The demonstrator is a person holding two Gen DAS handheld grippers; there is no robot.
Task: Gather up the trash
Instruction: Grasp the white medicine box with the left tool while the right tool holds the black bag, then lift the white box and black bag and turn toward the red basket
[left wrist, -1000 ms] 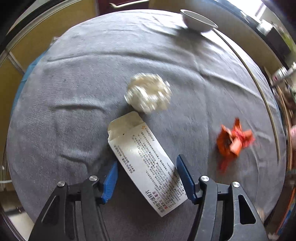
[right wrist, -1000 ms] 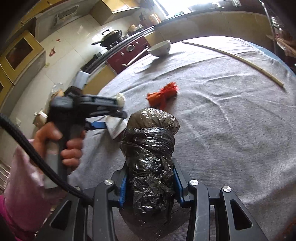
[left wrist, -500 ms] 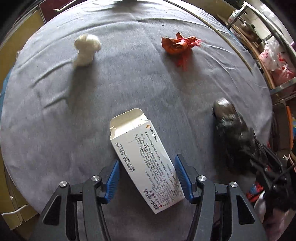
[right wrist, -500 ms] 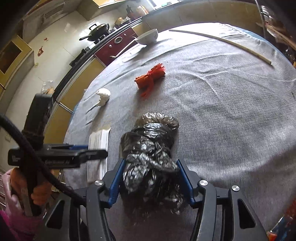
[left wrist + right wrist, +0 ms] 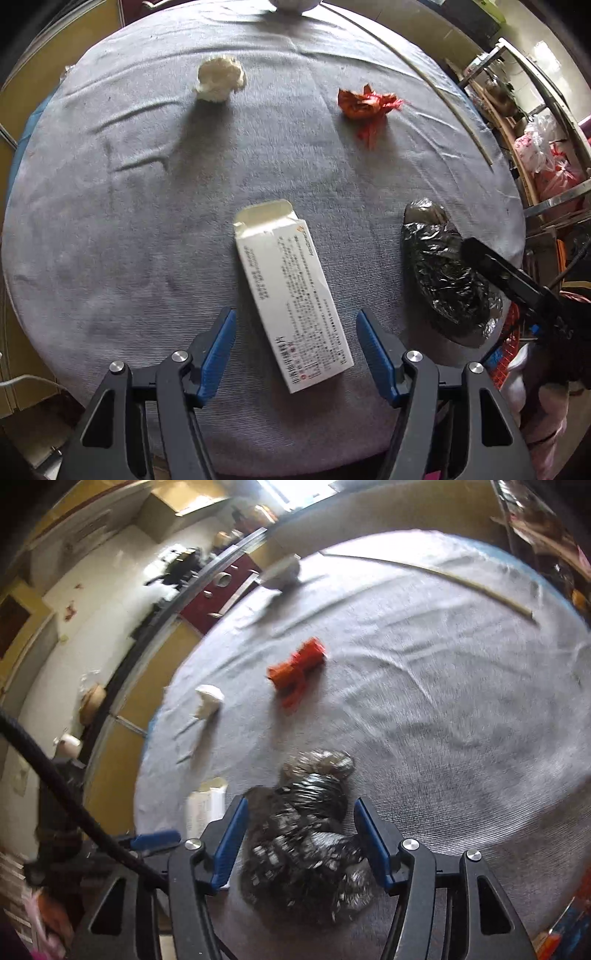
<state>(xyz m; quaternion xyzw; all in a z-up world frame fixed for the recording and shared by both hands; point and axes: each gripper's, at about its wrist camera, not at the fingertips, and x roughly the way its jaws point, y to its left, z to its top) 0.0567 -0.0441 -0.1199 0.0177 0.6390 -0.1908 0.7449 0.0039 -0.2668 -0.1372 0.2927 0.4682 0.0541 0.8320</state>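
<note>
The left tongs [image 5: 295,350] point down at the table [image 5: 110,221], and their blue tips are moving apart. A white box [image 5: 291,295] lies flat between the tips, but neither tip touches it. The box has small print on top and an open flap at its far end.

The right tongs [image 5: 299,834] are moving apart too. A crumpled black bag [image 5: 306,849] sits between the blue tips. This picture is blurry, yet a little gap shows on each side of the bag, so the tips are not squeezing it.

The table has a gray cloth over it. Farther back lie a white paper ball [image 5: 220,78] and a red wrapper [image 5: 365,105], well apart from each other. A white bowl [image 5: 282,574] and a long thin stick [image 5: 436,578] are near the far edge.
</note>
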